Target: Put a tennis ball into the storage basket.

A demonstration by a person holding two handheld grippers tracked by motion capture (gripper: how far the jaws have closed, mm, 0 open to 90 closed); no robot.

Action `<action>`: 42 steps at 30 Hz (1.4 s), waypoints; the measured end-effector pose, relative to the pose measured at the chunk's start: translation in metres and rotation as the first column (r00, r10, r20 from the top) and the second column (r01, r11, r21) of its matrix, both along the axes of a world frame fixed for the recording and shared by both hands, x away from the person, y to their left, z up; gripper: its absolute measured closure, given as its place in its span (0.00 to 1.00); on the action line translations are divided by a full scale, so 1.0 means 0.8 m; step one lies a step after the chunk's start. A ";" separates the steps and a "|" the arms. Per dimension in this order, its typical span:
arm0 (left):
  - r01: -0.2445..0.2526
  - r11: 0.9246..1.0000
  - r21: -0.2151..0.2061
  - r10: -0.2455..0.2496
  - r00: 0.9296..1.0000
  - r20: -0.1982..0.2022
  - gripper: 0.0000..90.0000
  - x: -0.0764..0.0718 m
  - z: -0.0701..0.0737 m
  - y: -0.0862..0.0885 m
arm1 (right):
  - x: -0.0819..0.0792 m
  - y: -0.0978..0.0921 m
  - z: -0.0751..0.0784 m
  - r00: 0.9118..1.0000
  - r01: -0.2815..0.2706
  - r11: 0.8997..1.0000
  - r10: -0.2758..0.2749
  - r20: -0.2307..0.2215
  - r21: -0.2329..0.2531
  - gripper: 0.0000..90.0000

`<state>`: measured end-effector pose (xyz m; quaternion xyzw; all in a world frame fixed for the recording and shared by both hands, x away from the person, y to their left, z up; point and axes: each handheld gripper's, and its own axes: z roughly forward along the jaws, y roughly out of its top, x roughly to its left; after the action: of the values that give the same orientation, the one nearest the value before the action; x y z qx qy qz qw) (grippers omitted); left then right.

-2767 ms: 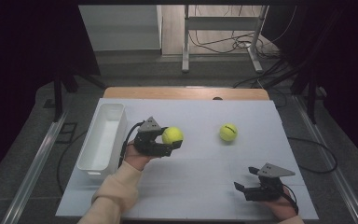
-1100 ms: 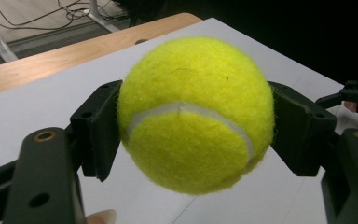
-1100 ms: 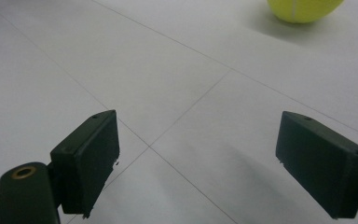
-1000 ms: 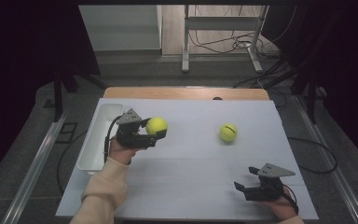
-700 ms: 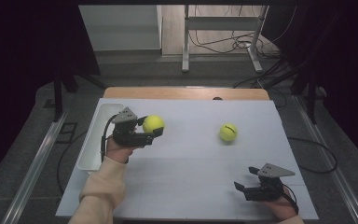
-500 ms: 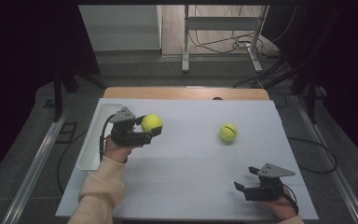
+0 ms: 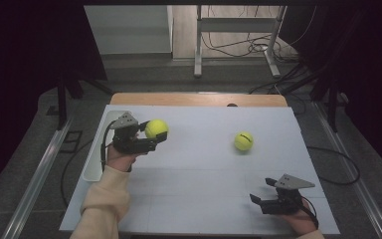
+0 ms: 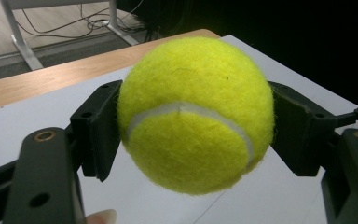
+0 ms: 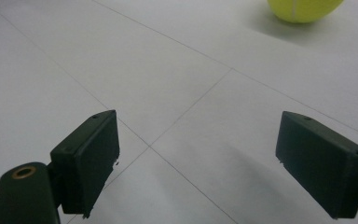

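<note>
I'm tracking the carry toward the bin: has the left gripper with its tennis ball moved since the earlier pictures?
Yes. The left gripper, shut on the tennis ball, has moved left and farther back, closer to the white bin.

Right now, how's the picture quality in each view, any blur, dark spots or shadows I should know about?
High view: the white table is evenly lit, its surroundings fall into near black. Left gripper view: the held tennis ball is sharp down to its fuzz, the floor behind is soft. Right gripper view: the left gripper is not the concern; the far ball is cut by the top edge and casts a soft shadow.
</note>
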<state>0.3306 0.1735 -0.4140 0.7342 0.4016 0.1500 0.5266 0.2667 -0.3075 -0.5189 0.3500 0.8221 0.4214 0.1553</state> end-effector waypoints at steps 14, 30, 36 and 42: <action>-0.040 0.999 -0.013 0.040 0.999 0.002 0.29 0.001 0.001 0.017 | 0.000 0.000 0.000 1.000 0.000 1.000 0.000 0.001 0.000 0.15; -0.083 0.996 -0.016 0.083 0.997 0.002 0.29 0.004 0.000 0.033 | 0.000 0.000 0.000 1.000 0.001 1.000 -0.001 0.000 0.001 0.15; -0.097 0.995 -0.019 0.097 0.995 0.000 0.29 0.006 -0.001 0.040 | 0.000 0.000 0.000 1.000 0.001 1.000 -0.001 0.000 -0.002 0.15; -0.115 0.993 -0.027 0.115 0.993 -0.004 0.29 0.007 -0.003 0.048 | 0.000 0.000 0.000 1.000 0.002 1.000 -0.002 -0.001 -0.002 0.15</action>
<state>0.3363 0.2118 -0.4160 0.7026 0.4460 0.1736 0.5265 0.2666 -0.3074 -0.5190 0.3506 0.8223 0.4204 0.1557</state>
